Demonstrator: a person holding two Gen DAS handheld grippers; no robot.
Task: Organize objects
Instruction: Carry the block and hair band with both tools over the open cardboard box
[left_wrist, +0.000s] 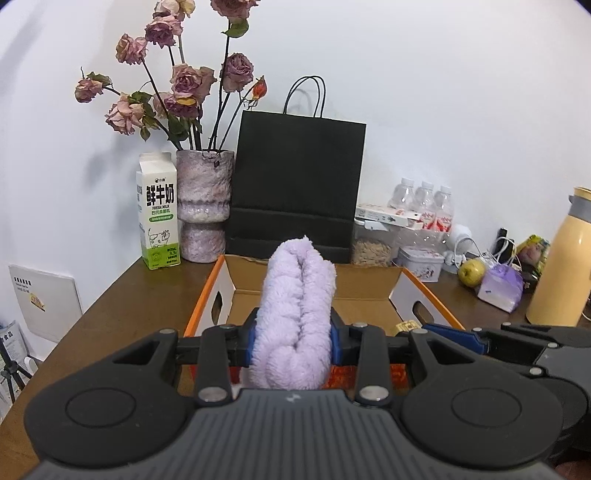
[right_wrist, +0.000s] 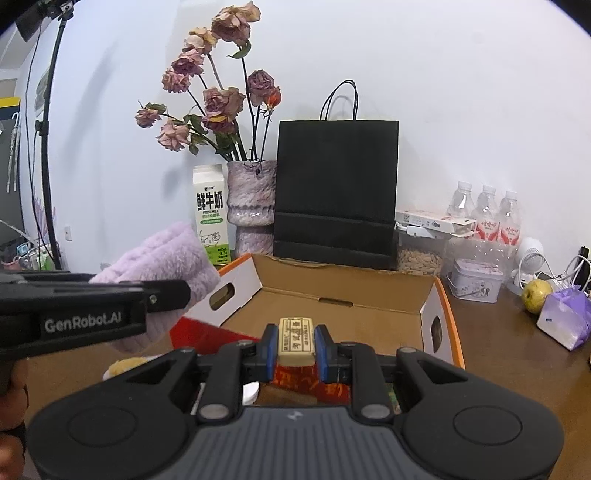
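Observation:
My left gripper (left_wrist: 294, 334) is shut on a rolled lilac towel (left_wrist: 297, 314), held over the near end of an open cardboard box (left_wrist: 364, 301) with orange edges. The towel also shows in the right wrist view (right_wrist: 162, 262), at the left, above the box's left wall. My right gripper (right_wrist: 296, 347) is shut on a small cream block with printed characters (right_wrist: 296, 339), held over the box (right_wrist: 332, 314). The right gripper shows in the left wrist view (left_wrist: 458, 334) at the right, over the box's right side. Red printed packaging (right_wrist: 310, 386) lies in the box below.
On the brown table (left_wrist: 122, 306) behind the box stand a milk carton (left_wrist: 158, 212), a vase of dried roses (left_wrist: 204, 205), a black paper bag (left_wrist: 295, 192), water bottles (left_wrist: 424, 201), a jar of seeds (left_wrist: 371, 249) and a tin (left_wrist: 421, 263). At right are an apple (left_wrist: 471, 272), a purple tissue pack (left_wrist: 500, 288) and a yellow flask (left_wrist: 561, 258).

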